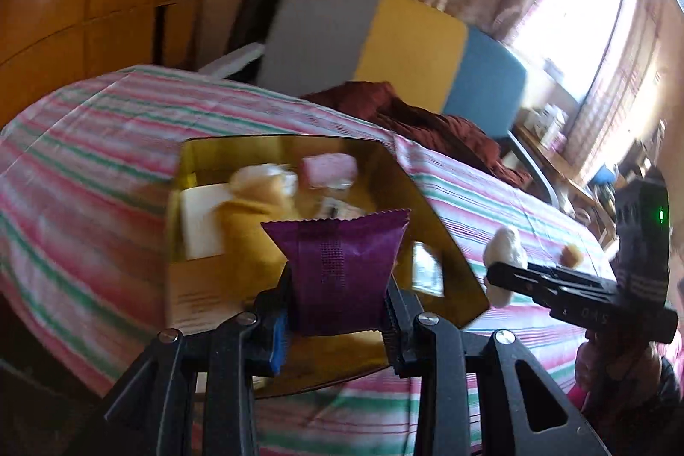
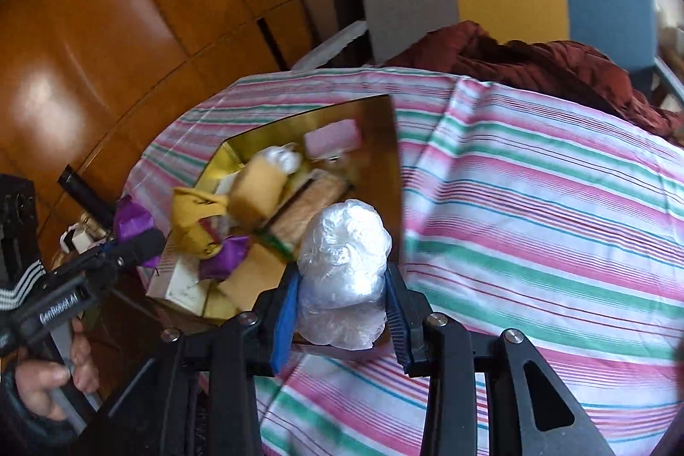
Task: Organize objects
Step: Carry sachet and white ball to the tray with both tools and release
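**Desk editor:** What does this moment show?

**Photographer:** Two hand-held grippers over a gold box (image 1: pixel 431 216) on a desk (image 2: pixel 534 199) under a striped cloth. The left gripper (image 1: pixel 340 310) is clamped on a purple foil packet (image 1: pixel 342 263), held upright between its pads, just in front of the box's open top. The right gripper (image 2: pixel 342 306) is closed around a snack wrapped in clear plastic (image 2: pixel 344 268), at the box's near edge.

**Desk editor:** How much is already sorted?

**Photographer:** A fair amount, by the look of it. Inside the box lie a pink packet (image 2: pixel 335 137), a yellow wrapper (image 2: pixel 256 191), another purple packet (image 2: pixel 228 251) and several more wrapped things, blurred together. I can't count them.

**Desk editor:** And what's left?

**Photographer:** The two items in the grippers aren't in the box yet; neither touches it, as far as I can tell. In the left wrist view, a small brownish item (image 1: pixel 572 254) sits on the cloth to the right, apart from the box. The rest of the cloth in view looks bare, so I'd judge the job near its end.
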`<state>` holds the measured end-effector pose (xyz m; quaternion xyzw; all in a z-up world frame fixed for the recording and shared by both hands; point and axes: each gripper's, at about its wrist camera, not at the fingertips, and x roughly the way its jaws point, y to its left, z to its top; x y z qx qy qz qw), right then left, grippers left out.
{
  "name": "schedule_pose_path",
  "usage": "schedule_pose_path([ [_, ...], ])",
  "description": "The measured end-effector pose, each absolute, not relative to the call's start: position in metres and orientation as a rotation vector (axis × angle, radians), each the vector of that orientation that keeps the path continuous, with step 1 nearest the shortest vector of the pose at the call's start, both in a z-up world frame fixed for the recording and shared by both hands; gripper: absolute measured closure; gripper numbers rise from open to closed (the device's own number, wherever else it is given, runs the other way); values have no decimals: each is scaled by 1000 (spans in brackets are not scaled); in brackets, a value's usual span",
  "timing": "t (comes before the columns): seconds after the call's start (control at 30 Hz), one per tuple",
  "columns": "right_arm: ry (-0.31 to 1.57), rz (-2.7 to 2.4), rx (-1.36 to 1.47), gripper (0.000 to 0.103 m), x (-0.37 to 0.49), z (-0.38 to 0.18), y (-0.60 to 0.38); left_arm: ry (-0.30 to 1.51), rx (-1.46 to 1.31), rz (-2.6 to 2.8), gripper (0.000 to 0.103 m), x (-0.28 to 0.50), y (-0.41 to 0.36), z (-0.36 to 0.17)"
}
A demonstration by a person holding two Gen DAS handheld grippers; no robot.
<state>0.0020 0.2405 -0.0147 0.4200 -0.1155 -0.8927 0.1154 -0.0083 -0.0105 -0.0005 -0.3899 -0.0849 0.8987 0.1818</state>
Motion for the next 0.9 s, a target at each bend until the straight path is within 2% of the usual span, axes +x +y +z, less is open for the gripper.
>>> schedule_pose_path([
  [0.17, -298, -2559, 1235, 65, -8, -20, 215, -329, -1132, 2564, 69, -8, -41, -6],
  [0.33, -267, -2581, 1253, 63, -24, -25, 199, -382, -1129, 2510, 69, -13, -38, -5],
  [0.5, -351, -2628, 1285, 62, -41, -32, 207, -349, -1108, 2477, 69, -26, -17, -1],
  [0.57, -399, -2619, 1286, 57, -43, -35, 212, -348, -1111, 2468, 69, -30, -11, 0],
  [0.63, -394, -2622, 1292, 56, -43, -37, 213, -340, -1114, 2465, 69, -33, -5, -1],
  [0.7, -404, -2613, 1298, 50, -44, -39, 213, -333, -1134, 2460, 69, -37, 0, -5],
  [0.9, -393, -2646, 1308, 50, -38, -39, 217, -286, -1155, 2470, 69, -51, 12, -11],
])
